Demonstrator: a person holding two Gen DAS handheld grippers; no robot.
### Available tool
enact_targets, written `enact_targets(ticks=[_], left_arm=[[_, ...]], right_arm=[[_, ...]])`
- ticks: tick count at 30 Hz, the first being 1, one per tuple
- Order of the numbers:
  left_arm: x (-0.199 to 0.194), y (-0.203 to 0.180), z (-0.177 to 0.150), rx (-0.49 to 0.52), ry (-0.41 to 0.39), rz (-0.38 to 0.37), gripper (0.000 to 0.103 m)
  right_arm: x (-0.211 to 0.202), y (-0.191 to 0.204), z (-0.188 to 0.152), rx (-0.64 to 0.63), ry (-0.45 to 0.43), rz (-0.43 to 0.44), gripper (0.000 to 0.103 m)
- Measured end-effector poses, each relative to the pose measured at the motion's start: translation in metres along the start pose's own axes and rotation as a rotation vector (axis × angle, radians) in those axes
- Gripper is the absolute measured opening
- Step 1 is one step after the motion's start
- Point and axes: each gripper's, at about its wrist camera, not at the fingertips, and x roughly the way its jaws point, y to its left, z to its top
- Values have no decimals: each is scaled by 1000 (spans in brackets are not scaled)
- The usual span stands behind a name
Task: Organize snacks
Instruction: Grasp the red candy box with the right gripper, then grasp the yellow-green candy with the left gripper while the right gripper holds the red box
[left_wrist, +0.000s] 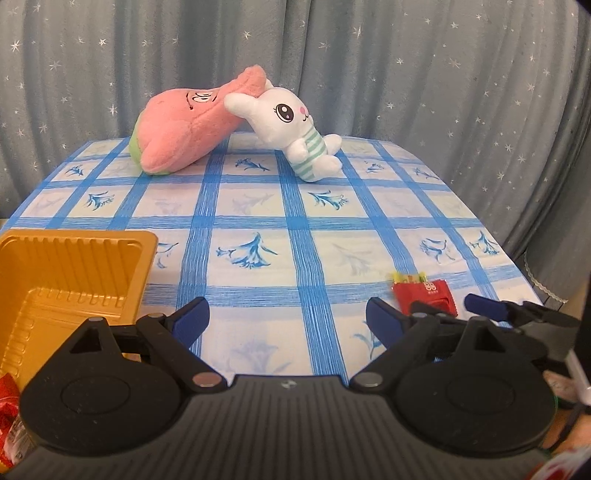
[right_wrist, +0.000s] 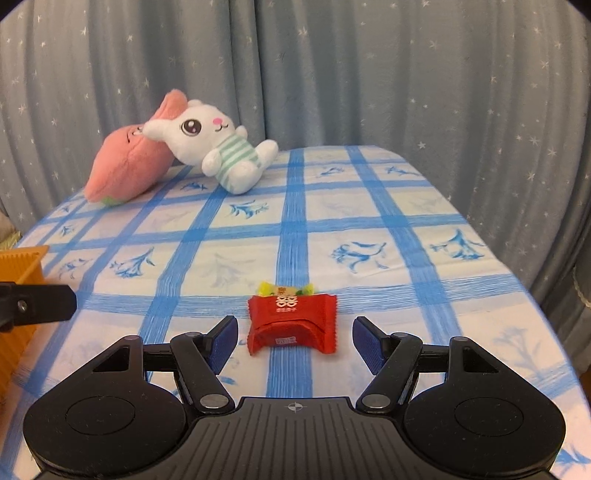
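A red snack packet (right_wrist: 291, 317) lies flat on the blue-checked tablecloth (right_wrist: 369, 206), with a small yellow-green candy (right_wrist: 284, 290) touching its far edge. My right gripper (right_wrist: 294, 332) is open and low over the table. The packet sits between its blue pads (right_wrist: 223, 341), with a gap on each side. From the left wrist view the same red packet (left_wrist: 424, 290) shows at the right, partly hidden behind the right gripper (left_wrist: 452, 308). My left gripper (left_wrist: 288, 319) is wide open over bare cloth and holds nothing. A gold plastic tray (left_wrist: 55, 280) stands just to its left.
A pink plush (left_wrist: 184, 129) and a white rabbit plush (left_wrist: 291, 125) lie at the table's far edge against a starred grey curtain (left_wrist: 406, 55). Red wrappers (left_wrist: 7, 402) show at the lower left. The tray's corner (right_wrist: 22, 262) and a left gripper finger (right_wrist: 37, 306) enter the right wrist view.
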Motion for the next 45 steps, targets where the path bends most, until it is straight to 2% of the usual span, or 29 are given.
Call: enact_targets(ticks=[6, 11, 12, 14, 15, 16, 25, 32, 36, 42, 45], left_arm=[[7, -2, -1, 4, 8, -14, 91], [12, -4, -3, 9, 19, -20, 91], [12, -5, -4, 10, 21, -19, 91], [13, -7, -4, 11, 23, -20, 91], [13, -8, -4, 14, 25, -22, 91], [13, -9, -4, 17, 24, -24, 91], [20, -30, 2, 61, 15, -63, 91], [45, -58, 5, 65, -18, -131, 89], [70, -82, 2, 149, -19, -167, 81], [105, -112, -7, 391, -31, -102, 74], [115, -121, -14, 525, -76, -71, 71]], right_arm=[[18, 7, -1, -43, -10, -38, 69], [28, 8, -1, -53, 2, -34, 67], [29, 8, -1, -55, 5, -36, 57], [29, 7, -1, -63, 6, -35, 55], [27, 7, -1, -70, -3, -33, 47], [25, 8, -1, -82, -7, -36, 43], [4, -16, 5, -58, -10, -72, 41], [-20, -60, 12, 2, -11, -138, 41], [-22, -86, 7, 61, 3, -163, 40], [-25, -107, 5, 138, 10, -167, 40], [-25, -107, 6, 142, 5, -155, 40]])
